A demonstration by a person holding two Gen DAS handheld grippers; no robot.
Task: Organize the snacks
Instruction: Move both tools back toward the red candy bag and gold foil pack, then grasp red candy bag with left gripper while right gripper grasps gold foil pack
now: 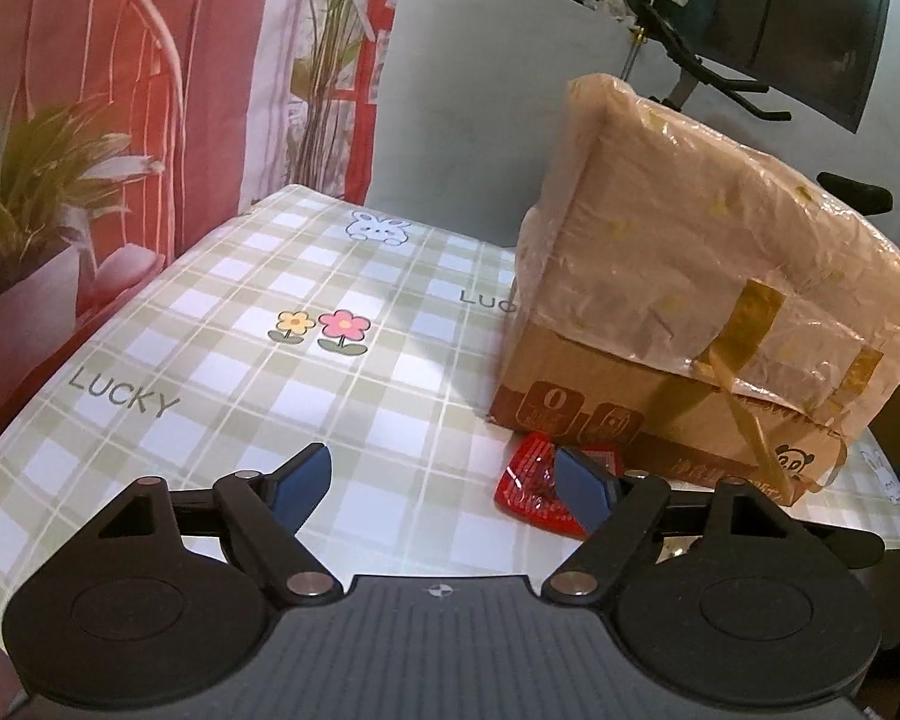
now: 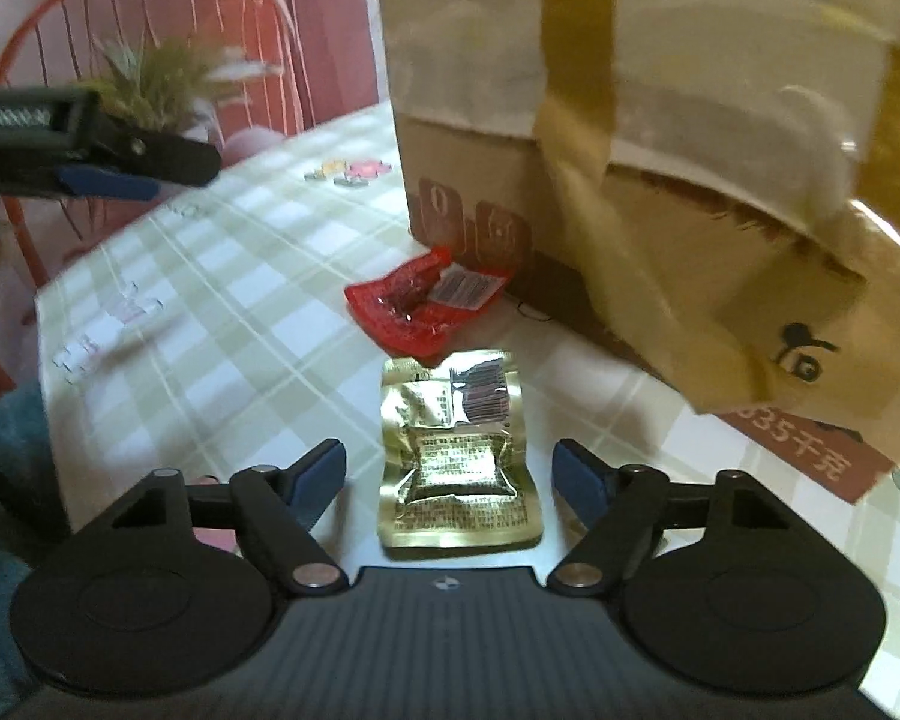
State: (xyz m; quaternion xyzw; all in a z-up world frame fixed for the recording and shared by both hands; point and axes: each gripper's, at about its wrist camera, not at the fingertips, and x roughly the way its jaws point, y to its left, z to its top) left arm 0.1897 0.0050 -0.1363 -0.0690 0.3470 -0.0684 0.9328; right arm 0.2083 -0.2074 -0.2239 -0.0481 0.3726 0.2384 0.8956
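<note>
A red snack packet [image 1: 531, 486] lies flat on the checked tablecloth [image 1: 240, 312] against the foot of a taped cardboard box [image 1: 690, 300]. My left gripper [image 1: 443, 468] hovers low and open just left of it, with its right finger partly covering the packet and nothing between the pads. In the right wrist view a gold foil snack packet [image 2: 456, 408] lies nearer than the red packet [image 2: 426, 306]. My right gripper [image 2: 448, 462] is open and straddles the gold packet's near end, with gaps on both sides of it. The left gripper [image 2: 150, 171] shows at the upper left.
The cardboard box [image 2: 630, 120], wrapped in plastic and brown tape, fills the right side of the table. A curtain printed with plants and a red chair [image 1: 90, 120] hangs behind the table's far left edge. The tablecloth [image 2: 210, 300] left of the packets is bare.
</note>
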